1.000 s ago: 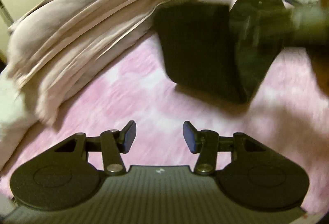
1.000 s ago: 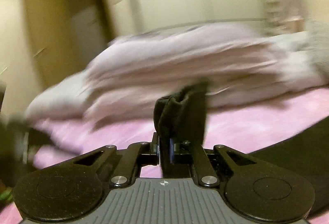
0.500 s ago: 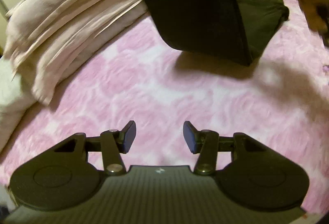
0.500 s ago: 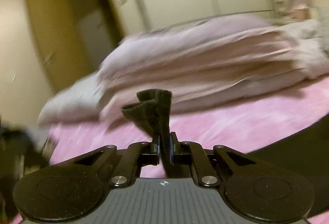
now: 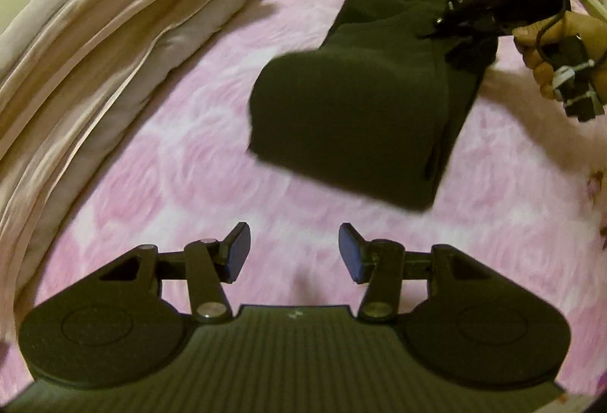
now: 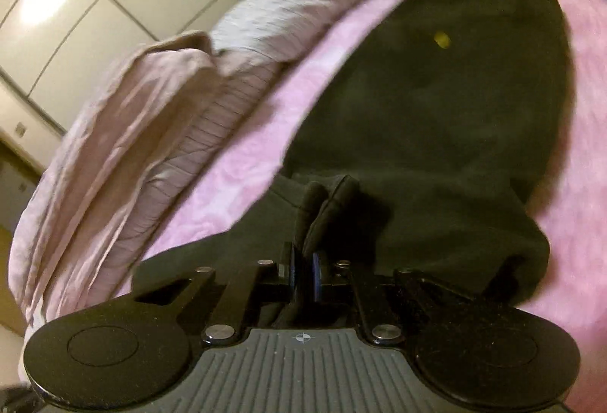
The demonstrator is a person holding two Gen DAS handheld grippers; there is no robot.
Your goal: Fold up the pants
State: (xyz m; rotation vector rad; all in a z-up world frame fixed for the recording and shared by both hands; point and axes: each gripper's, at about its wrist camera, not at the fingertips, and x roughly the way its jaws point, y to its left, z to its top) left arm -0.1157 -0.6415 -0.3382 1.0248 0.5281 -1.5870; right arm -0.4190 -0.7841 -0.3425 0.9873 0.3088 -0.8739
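My left gripper (image 5: 294, 248) hangs half-spread and empty over the pink blanket (image 5: 182, 147). My right gripper (image 6: 302, 274) pinches the black pants (image 6: 436, 132), folded on that blanket beside a rumpled beige duvet (image 5: 98, 44). Pale cabinet doors (image 6: 76, 3) stand behind.

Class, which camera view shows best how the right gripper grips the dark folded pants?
The right wrist view: the right gripper is shut on a bunched edge of the dark folded pants. The left wrist view shows the pants whole on the pink bedspread, but the grip itself is small and far.
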